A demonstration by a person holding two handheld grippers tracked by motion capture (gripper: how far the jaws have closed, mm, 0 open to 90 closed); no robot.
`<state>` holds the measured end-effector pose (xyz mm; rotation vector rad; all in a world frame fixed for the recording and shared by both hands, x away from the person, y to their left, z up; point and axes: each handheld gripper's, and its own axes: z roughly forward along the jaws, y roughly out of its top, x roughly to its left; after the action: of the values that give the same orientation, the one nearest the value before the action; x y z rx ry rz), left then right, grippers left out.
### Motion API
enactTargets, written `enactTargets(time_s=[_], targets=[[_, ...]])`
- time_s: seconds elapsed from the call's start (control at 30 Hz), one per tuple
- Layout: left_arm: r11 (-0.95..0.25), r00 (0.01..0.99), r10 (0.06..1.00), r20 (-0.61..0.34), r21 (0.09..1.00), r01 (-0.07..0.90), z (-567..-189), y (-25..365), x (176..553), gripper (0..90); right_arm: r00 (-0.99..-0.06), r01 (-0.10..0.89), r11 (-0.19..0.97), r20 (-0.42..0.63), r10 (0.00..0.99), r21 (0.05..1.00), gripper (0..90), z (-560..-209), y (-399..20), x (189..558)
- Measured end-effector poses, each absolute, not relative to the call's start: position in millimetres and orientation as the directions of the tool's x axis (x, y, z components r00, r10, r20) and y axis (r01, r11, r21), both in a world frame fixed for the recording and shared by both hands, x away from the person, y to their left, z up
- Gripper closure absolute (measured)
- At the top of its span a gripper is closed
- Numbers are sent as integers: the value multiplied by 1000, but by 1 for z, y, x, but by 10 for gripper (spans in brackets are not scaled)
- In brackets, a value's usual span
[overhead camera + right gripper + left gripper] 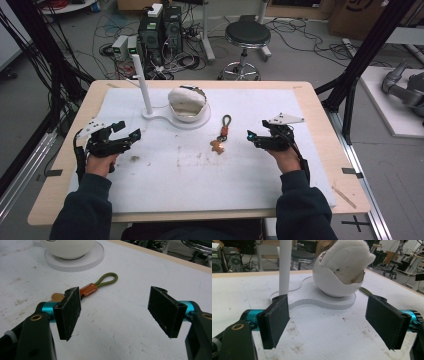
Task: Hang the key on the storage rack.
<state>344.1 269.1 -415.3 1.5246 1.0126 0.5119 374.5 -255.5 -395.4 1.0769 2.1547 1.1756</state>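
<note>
The right hand-held gripper [251, 136] rests low over the white surface [250, 175] with its jaws spread wide and nothing between them; the keychain [222, 135], an olive cord loop with an orange tab and a tan charm, lies flat just beyond its left jaw, slightly off the gap's centre line in the right gripper view [97, 285]. The left hand-held gripper [131, 134] is likewise wide and empty, and the white egg-shaped bowl [338, 277] on its stand sits ahead of it, with the upright white post [285, 267] beyond its left jaw. The likely trouble is in picking up the keychain: it is thin and lies flush, so pads closing from this offset could catch only the tab's edge or skid the cord sideways instead of gripping it. Coming down too steeply could jam a pad into the surface. A loose pinch on the cord might let the charm swing and pull it free.
</note>
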Motion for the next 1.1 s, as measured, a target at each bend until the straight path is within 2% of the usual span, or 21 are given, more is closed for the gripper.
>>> enactTargets(time_s=[0.17, 0.23, 0.33, 0.53, 0.63, 0.67, 0.77, 0.87, 0.93, 1.1], targets=[[47, 524, 824, -214, 948, 314, -416, 269, 344, 191, -584, 434, 338, -24, 811, 835, 273, -401, -250, 376], [49, 523, 824, -216, 948, 314, -416, 269, 344, 196, -594, 446, 341, -12, 805, 827, 337, -404, -245, 376], [52, 521, 824, -222, 946, 321, -416, 267, 344, 197, -598, 461, 326, 17, 802, 825, 349, -407, -234, 376], [41, 524, 823, -219, 943, 331, -420, 264, 345, 210, -614, 454, 366, -12, 789, 812, 399, -412, -202, 384], [36, 529, 820, -219, 942, 334, -421, 262, 346, 210, -604, 495, 349, 26, 797, 796, 433, -418, -191, 395], [32, 529, 820, -218, 941, 336, -421, 262, 346, 210, -579, 539, 343, 43, 814, 769, 439, -423, -183, 404], [35, 530, 819, -219, 941, 336, -421, 262, 345, 210, -549, 588, 315, 81, 832, 745, 434, -433, -171, 419], [40, 525, 821, -223, 941, 337, -421, 263, 345, 210, -537, 601, 303, 93, 838, 740, 431, -437, -164, 427], [38, 525, 822, -222, 940, 339, -422, 264, 346, 210, -531, 610, 324, 69, 844, 723, 442, -440, -155, 433], [33, 526, 821, -222, 939, 343, -422, 263, 346, 214, -555, 616, 426, -19, 832, 663, 581, -443, -141, 439]])
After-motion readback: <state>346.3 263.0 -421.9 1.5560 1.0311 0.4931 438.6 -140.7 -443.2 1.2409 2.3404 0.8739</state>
